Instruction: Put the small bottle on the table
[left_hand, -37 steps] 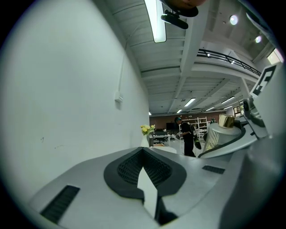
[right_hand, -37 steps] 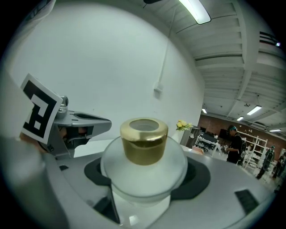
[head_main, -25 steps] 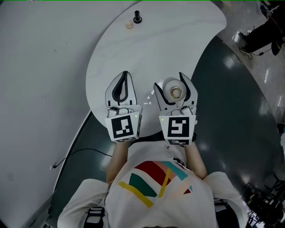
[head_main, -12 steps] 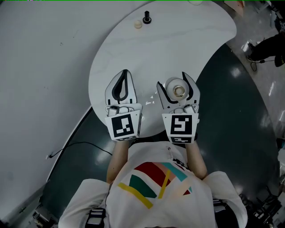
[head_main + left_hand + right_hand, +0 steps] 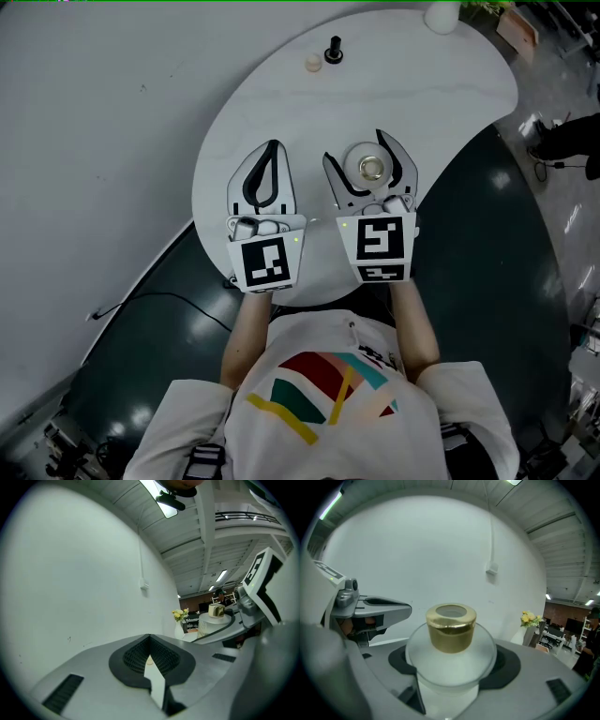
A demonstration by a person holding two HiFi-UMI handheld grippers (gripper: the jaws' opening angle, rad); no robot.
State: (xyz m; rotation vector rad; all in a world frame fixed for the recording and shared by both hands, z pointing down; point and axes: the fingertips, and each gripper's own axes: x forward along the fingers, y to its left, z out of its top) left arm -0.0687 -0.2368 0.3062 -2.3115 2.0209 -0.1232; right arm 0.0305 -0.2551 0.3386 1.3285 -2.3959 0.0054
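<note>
Right gripper [image 5: 360, 157] clasping small bottle [image 5: 450, 654] between black pads: frosted, round-shouldered glass body, shiny gold cylindrical cap. Bottle hanging over smooth white table [image 5: 441, 94] with curved edge, near its front; contact with tabletop not discernible. Left gripper [image 5: 271, 153] hovering just beside, mesh-textured jaws pressing together, gripping nothing. Black knob [image 5: 334, 49] and beige disc [image 5: 313, 64] lying at far edge.
</note>
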